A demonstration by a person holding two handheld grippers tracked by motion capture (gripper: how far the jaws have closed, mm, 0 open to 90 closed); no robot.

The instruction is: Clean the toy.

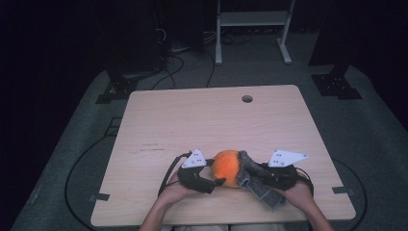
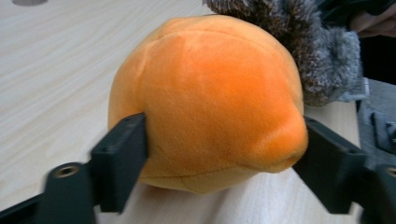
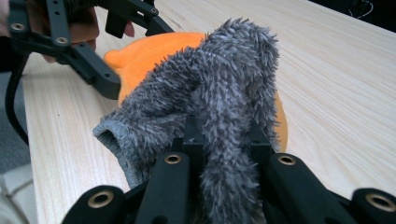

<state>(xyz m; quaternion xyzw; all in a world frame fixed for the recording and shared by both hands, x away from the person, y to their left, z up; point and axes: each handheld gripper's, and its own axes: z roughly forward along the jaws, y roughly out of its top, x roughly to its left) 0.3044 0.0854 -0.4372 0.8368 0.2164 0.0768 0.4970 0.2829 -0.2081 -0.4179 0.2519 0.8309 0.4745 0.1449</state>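
Scene: a pale wooden table [image 1: 202, 120] filled the middle of the high view, with dark floor around it and a person's two forearms entering from the bottom edge.
Containers: one soft grey sock [image 1: 254, 180], fuzzy and open-mouthed, sat at lower centre-right of the high view; whether anything lay inside it could not be told.
Sock position: it was draped against the right side of the orange plush ball [image 1: 226, 167], touching it; in the right gripper view the sock [image 3: 219, 98] rose up the middle of the frame with the ball [image 3: 149, 53] behind it.
Ball position: it rested on the table near the bottom centre of the high view, between the two grippers; in the left gripper view the ball [image 2: 208, 100] took up the centre and the sock [image 2: 308, 60] showed at upper right.
Left gripper [image 1: 211, 177]: its jaws stood partly apart and pressed on both sides of the ball, holding it.
Right gripper [image 1: 262, 175]: its jaws were nearly closed, pinching a fold of the sock between them.
Table hole [image 1: 247, 98]: one round hole near the far edge, upper centre-right of the tabletop.
Counts: one ball, one sock, two grippers, two hands, one table.
Background: one white metal frame [image 1: 252, 29] stood at top centre of the high view.
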